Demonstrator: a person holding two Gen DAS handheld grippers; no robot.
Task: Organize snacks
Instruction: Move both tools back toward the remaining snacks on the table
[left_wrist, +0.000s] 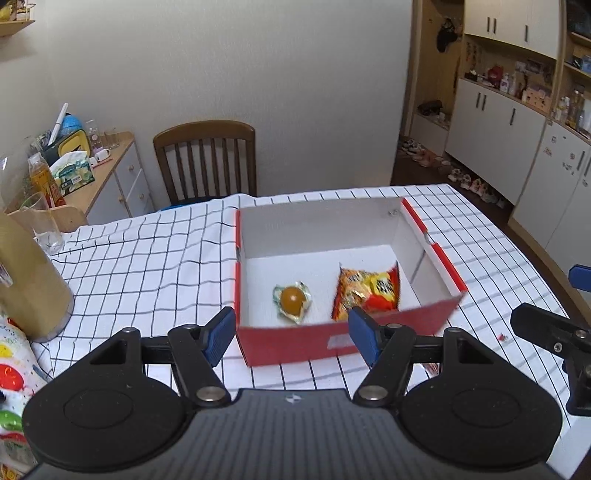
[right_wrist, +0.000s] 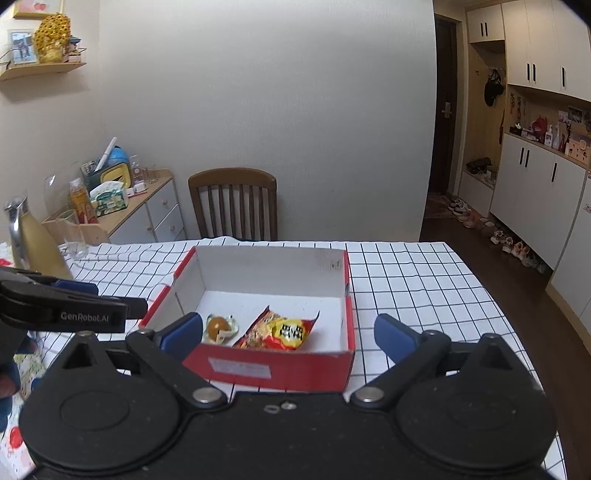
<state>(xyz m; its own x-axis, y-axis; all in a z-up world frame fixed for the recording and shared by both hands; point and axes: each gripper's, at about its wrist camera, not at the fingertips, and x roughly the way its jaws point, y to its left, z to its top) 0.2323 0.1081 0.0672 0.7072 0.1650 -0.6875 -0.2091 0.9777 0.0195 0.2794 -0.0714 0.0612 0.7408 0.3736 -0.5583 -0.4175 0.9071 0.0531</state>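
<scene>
A red cardboard box (left_wrist: 295, 343) with a white inside stands on the checked tablecloth; it also shows in the right wrist view (right_wrist: 273, 365). Inside lie a round brown snack in clear wrap (left_wrist: 291, 301) (right_wrist: 219, 326) and an orange-red snack packet (left_wrist: 369, 291) (right_wrist: 284, 330). My left gripper (left_wrist: 291, 334) is open and empty, just before the box's near wall. My right gripper (right_wrist: 288, 338) is open and empty, also at the near wall. Each gripper shows at the edge of the other's view: the right one (left_wrist: 546, 328), the left one (right_wrist: 66, 306).
A gold flask (left_wrist: 26, 273) (right_wrist: 31, 247) and a glass (left_wrist: 44, 225) stand at the table's left. A colourful printed bag (left_wrist: 11, 391) lies at the near left. A wooden chair (left_wrist: 207, 162) stands behind the table, a cluttered side cabinet (left_wrist: 110, 173) to the left.
</scene>
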